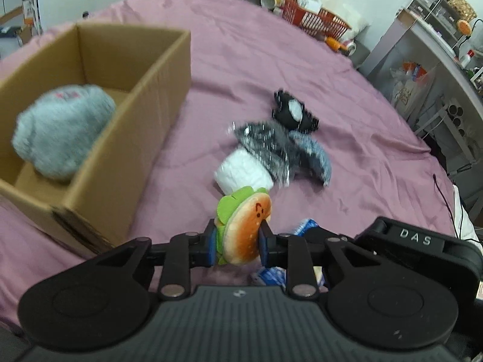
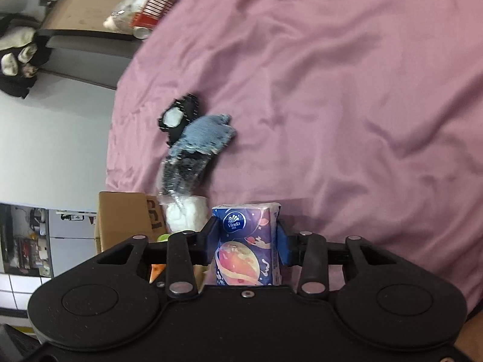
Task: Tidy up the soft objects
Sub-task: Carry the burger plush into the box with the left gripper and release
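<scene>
Holding: two soft things, one per gripper
Box: open brown cardboard box [image 1: 126,120] at left on the mauve bedsheet [image 1: 256,60], a fluffy grey plush [image 1: 63,132] inside
Left gripper [image 1: 238,241]: pads clamped on a plush hamburger toy with green lettuce [image 1: 244,229], raised near the box
Pile: white roll [image 1: 244,172], sparkly grey cloth [image 1: 265,144], black toy [image 1: 292,111] mid-sheet
Right gripper [image 2: 247,238]: fingers pressing a purple Vinda tissue pack [image 2: 247,241] upright between them
</scene>
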